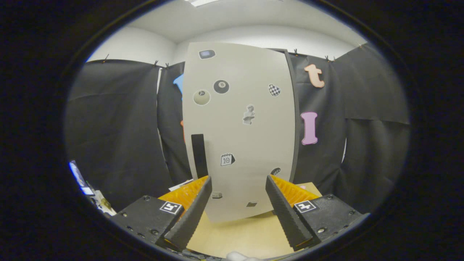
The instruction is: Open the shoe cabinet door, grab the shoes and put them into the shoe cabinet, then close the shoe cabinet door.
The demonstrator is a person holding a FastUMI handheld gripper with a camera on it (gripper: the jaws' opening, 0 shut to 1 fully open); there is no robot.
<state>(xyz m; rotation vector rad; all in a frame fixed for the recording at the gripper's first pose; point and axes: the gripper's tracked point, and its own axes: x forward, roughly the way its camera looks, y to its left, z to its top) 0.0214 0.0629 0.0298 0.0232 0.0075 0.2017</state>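
A tall pale grey shoe cabinet [239,130] stands on the wooden table straight ahead of me. Its door [250,145] faces me and looks closed, with several small stickers on it. A black vertical handle [199,155] runs down the door's left side, just beyond my left finger. My gripper [237,188] is open, its fingers spread wide with nothing between them, a short way in front of the door's lower part. A small white shape [241,256], possibly part of a shoe, peeks in below the fingers.
The light wooden table [235,235] stretches under the gripper to the cabinet's foot. Black cloth walls close in on both sides and behind. Some clutter [90,192] lies low down beyond the left finger's side.
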